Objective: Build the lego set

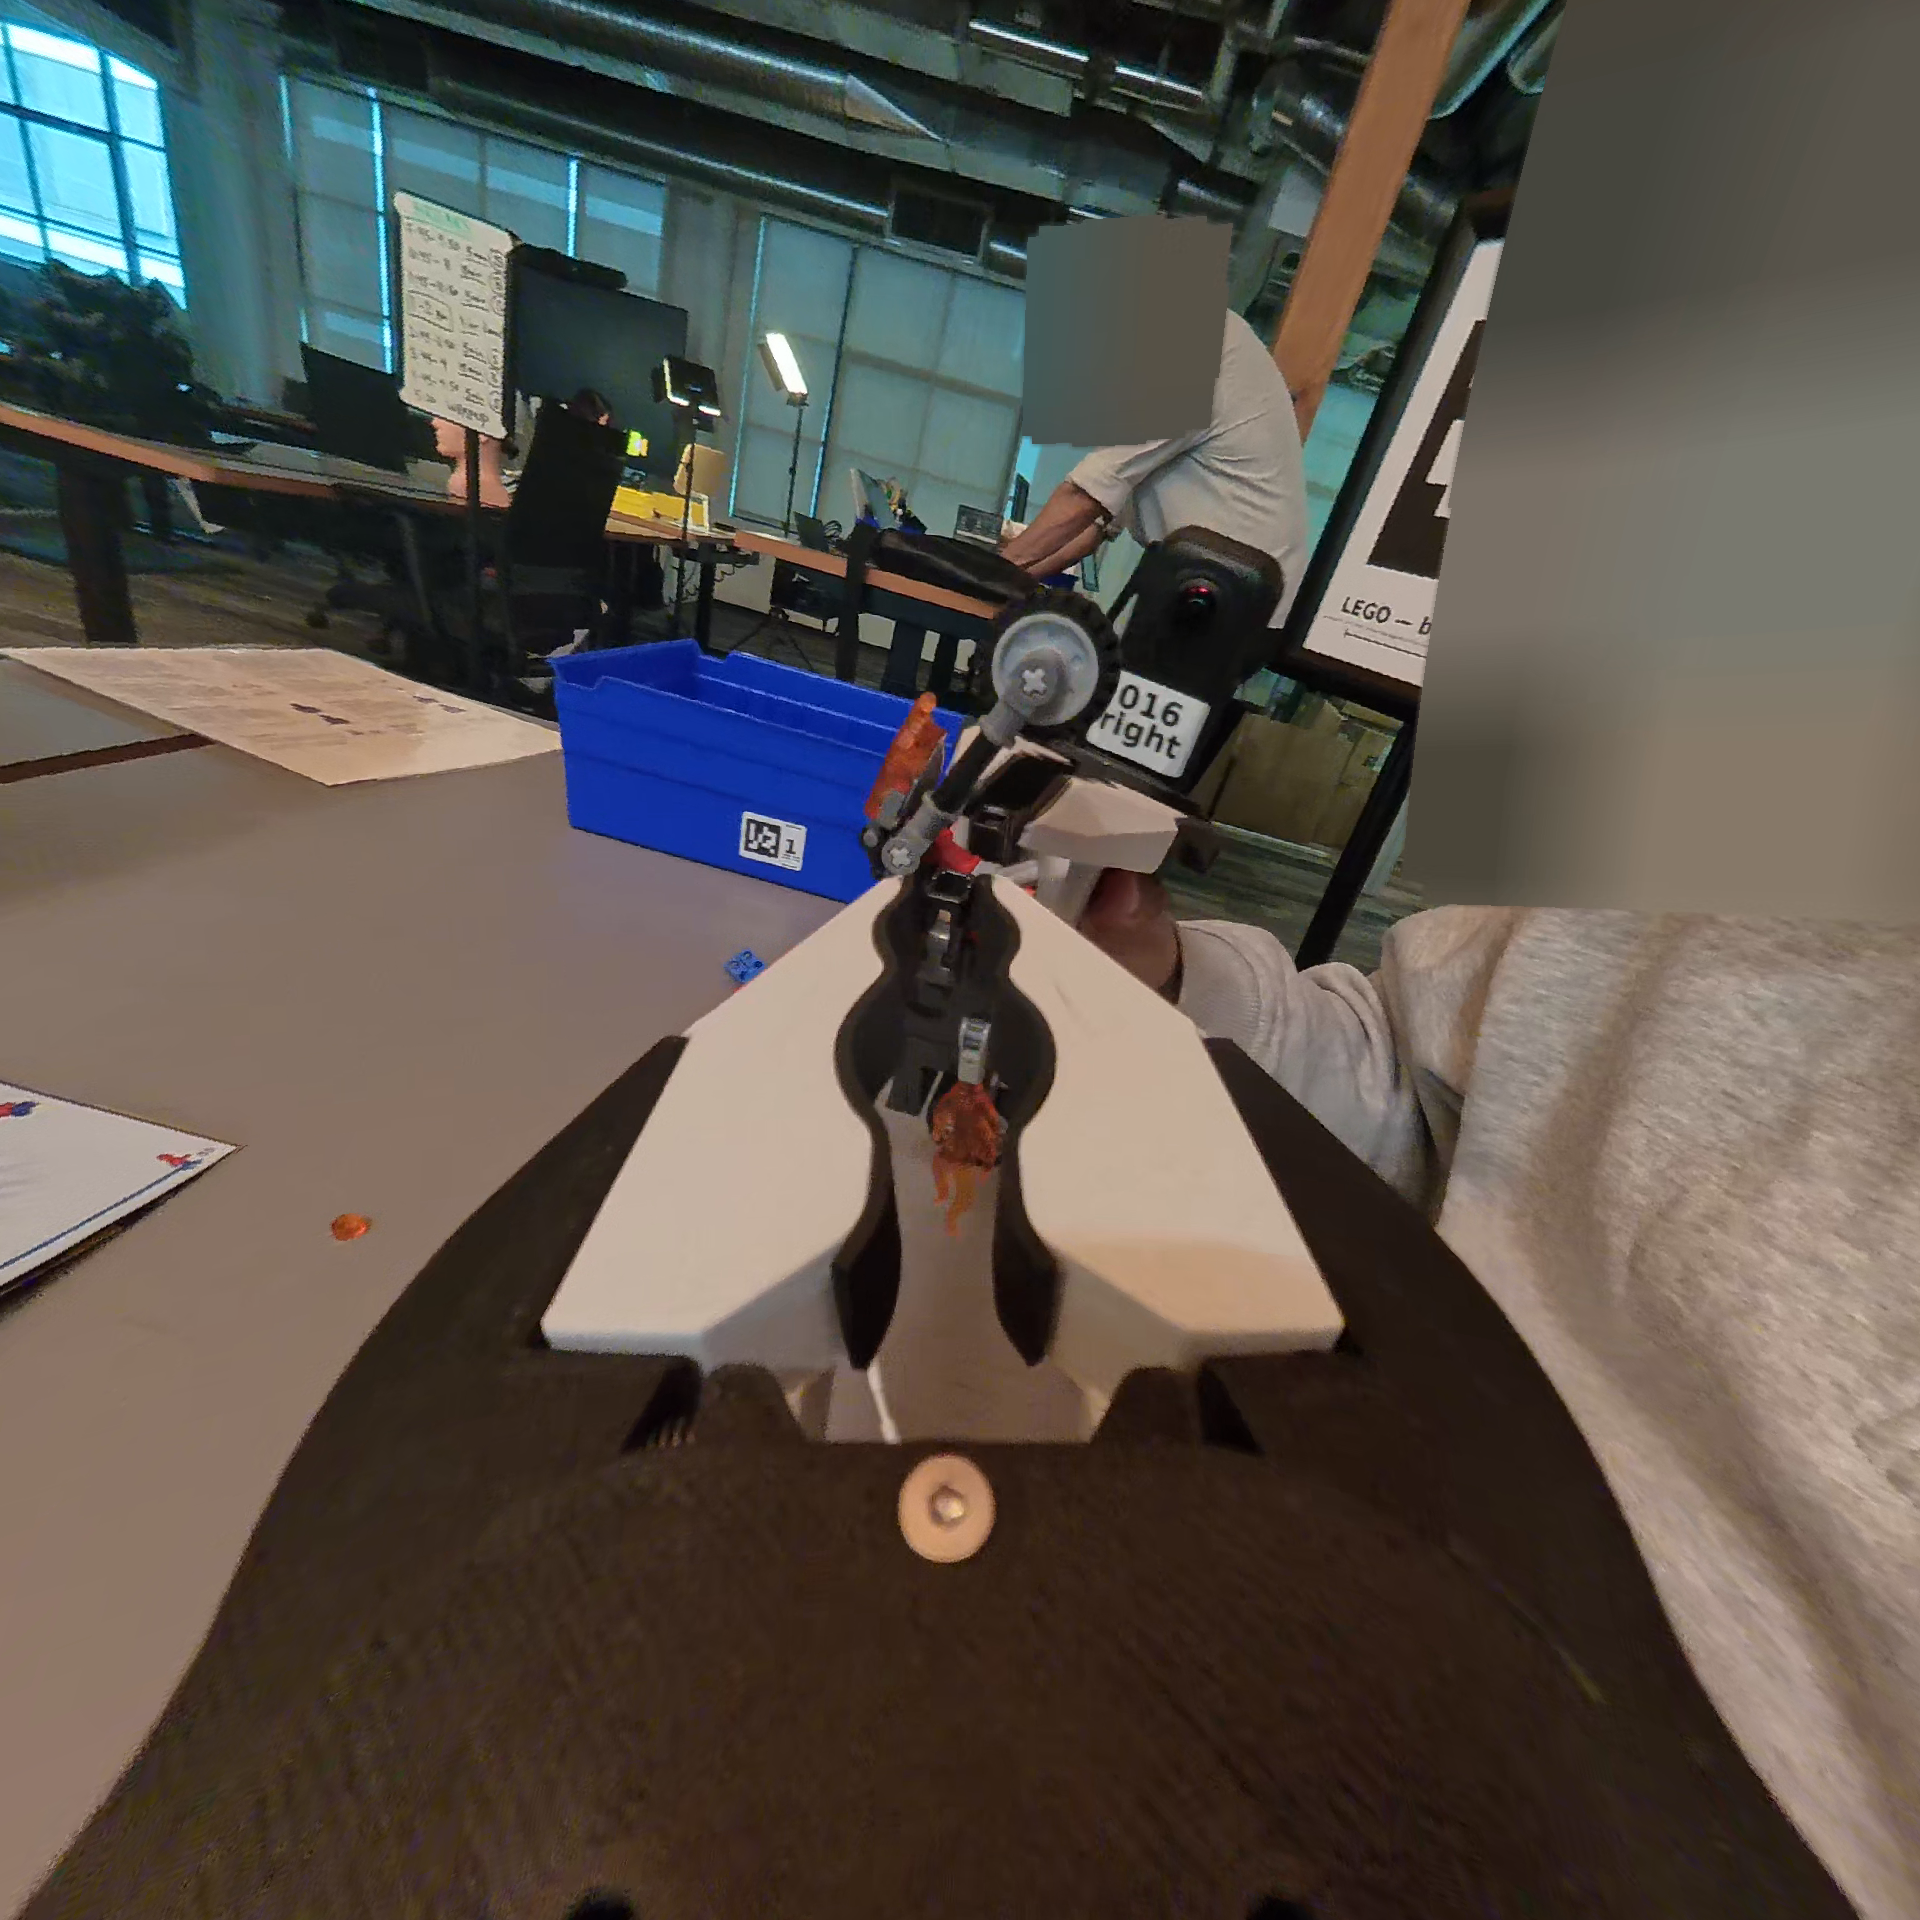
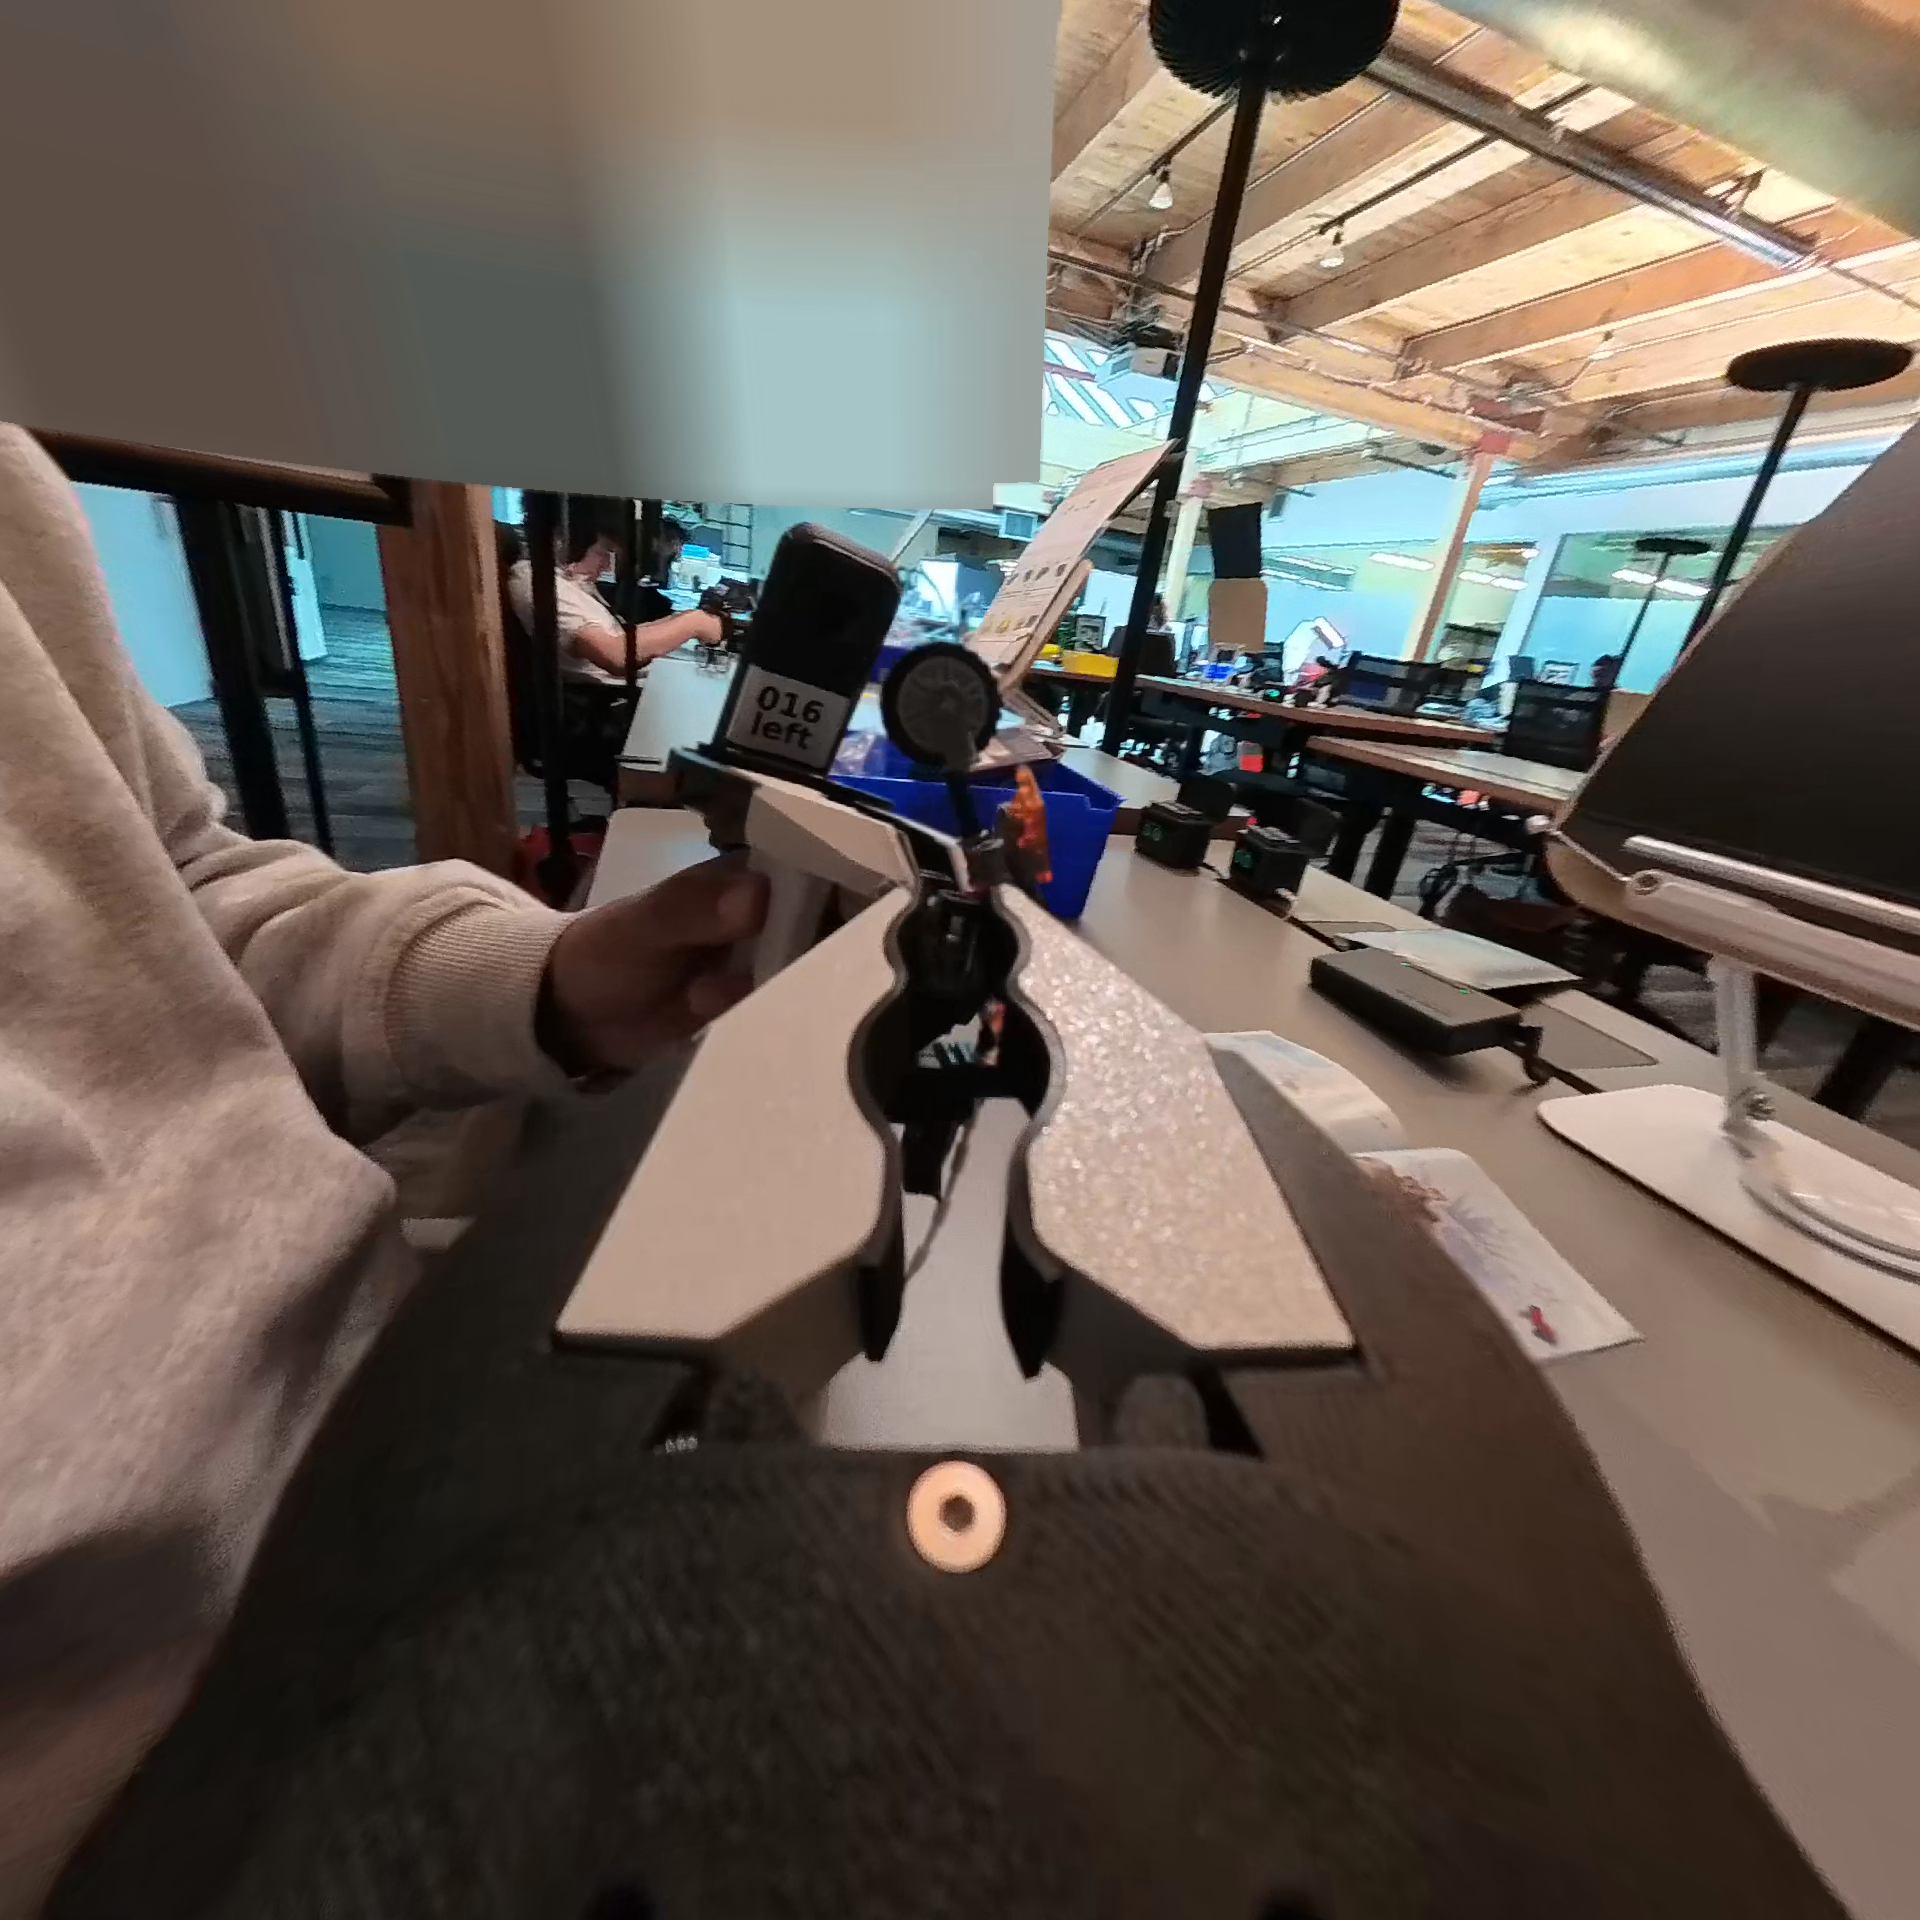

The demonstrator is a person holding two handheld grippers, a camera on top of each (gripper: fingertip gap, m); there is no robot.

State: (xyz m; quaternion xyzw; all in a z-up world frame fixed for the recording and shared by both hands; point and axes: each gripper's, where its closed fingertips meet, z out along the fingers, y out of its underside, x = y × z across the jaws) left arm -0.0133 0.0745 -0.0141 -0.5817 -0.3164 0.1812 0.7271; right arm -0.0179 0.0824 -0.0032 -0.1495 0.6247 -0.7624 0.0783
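Note:
I hold a small lego model (image 1: 932,977) in the air above the grey table (image 1: 312,987), between both grippers. It has a black body, a grey wheel with a black tyre (image 1: 1049,665) on an arm at the top, and orange flame pieces (image 1: 966,1132). My left gripper (image 1: 940,888) is shut on its body. My right gripper (image 2: 951,899) is shut on the model (image 2: 951,961) from the opposite side and also shows in the left wrist view (image 1: 1081,821). The wheel (image 2: 940,701) and one flame piece (image 2: 1029,810) stick out above the fingers.
A blue bin (image 1: 707,748) stands behind the model. A small blue brick (image 1: 744,964) and an orange round piece (image 1: 350,1227) lie on the table. Instruction sheets (image 1: 83,1174) lie at the left. A screen on a stand (image 2: 1714,1039), a black box (image 2: 1403,997) and a booklet (image 2: 1496,1257) are at the right. The tips of both grippers are at nearly the same place.

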